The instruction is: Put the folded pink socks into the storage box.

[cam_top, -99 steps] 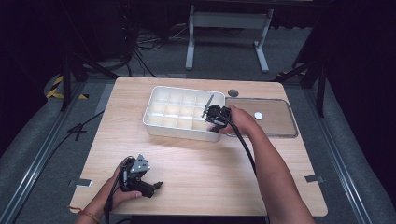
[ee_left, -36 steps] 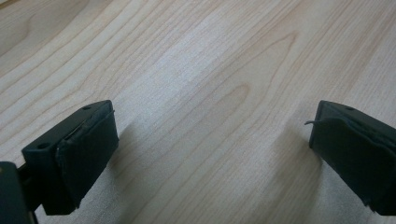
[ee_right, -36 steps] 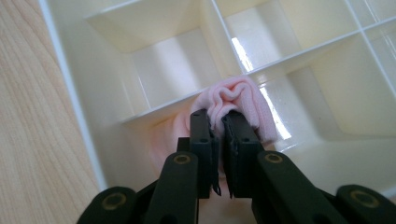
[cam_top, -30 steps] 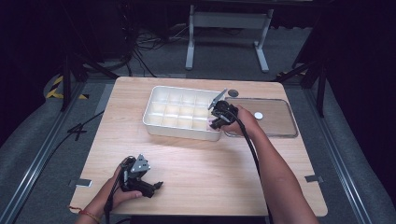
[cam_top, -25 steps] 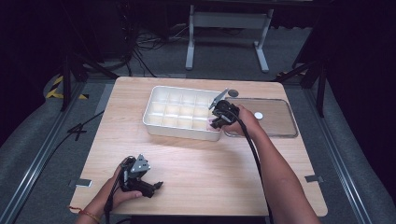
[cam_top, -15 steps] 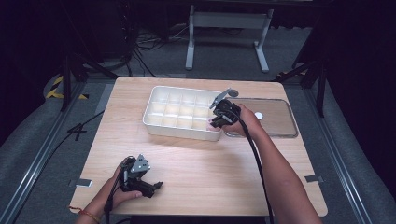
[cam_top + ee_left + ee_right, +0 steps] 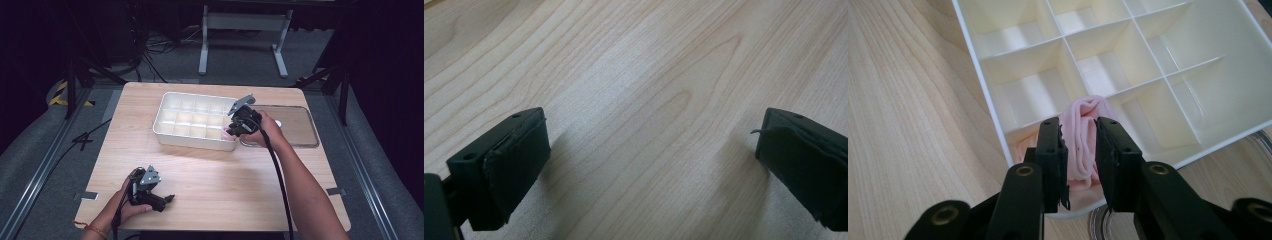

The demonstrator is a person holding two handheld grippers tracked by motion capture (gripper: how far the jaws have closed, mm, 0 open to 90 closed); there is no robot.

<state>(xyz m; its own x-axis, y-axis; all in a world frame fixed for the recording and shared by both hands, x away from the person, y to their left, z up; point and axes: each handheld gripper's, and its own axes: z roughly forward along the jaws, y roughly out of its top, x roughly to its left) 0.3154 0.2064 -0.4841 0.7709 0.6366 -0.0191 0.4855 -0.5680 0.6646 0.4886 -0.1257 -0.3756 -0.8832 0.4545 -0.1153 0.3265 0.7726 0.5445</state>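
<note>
Jaws of my right gripper (image 7: 1079,165) have just been parting, freeing the pink cloth (image 7: 1083,132) between them in the tray's (image 7: 990,102) corner cell; left gripper (image 7: 649,170) gapes idle

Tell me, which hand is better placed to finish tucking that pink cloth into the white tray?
The right. Its claw sits right over the pink cloth in the white tray's corner compartment, jaws just opening around it. The left claw rests open on the table, far from the tray.
</note>
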